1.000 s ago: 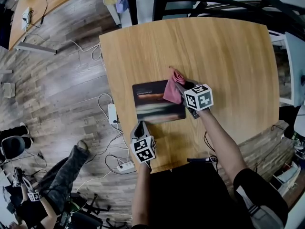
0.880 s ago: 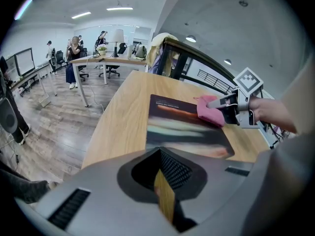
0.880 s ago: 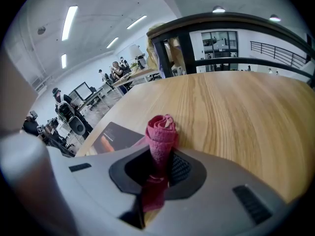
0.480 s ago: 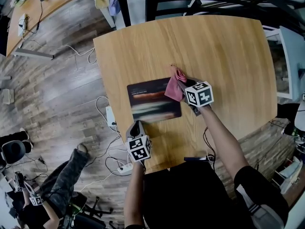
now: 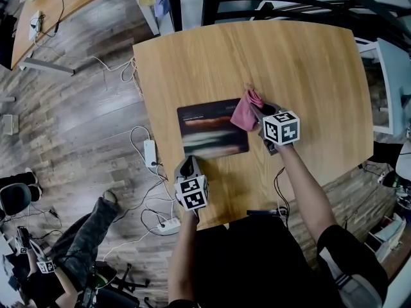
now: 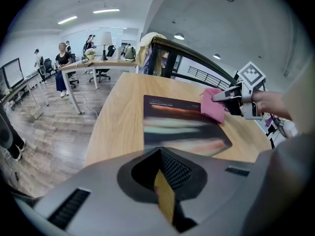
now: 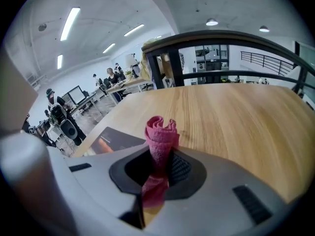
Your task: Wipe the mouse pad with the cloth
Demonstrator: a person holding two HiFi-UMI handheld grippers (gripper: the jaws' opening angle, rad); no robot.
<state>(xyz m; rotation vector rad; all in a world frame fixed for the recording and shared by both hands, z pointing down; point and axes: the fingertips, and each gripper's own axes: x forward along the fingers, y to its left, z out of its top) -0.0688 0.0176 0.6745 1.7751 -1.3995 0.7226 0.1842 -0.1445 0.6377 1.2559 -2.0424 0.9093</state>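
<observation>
Pinching the pink cloth (image 7: 160,132) in the right tool (image 7: 156,168), with jaws closed down onto the fabric and a rolled tuft poking out ahead. Hanging that cloth at the far right corner of the mouse pad (image 5: 212,130), partly over the pad's edge and partly over bare tabletop (image 5: 308,63); hard to tell whether touching the surface or just above it.

Holding the left tool (image 6: 165,195) low, just beside the pad's near left corner, with jaws drawn almost together, nothing gripped, and only a sliver of wood showing through. Not pressing on the pad, as far as can be seen.

On progress: cloth in hand and already at the pad, so the fetching looks done. Impossible to say how much of the dark surface has been wiped, with no streaks or dirt to read. Probably at one end of a stroke. Likely left to do: sweeping across toward the left edge and the near side, perhaps with the left tool pinning the pad against sliding.
</observation>
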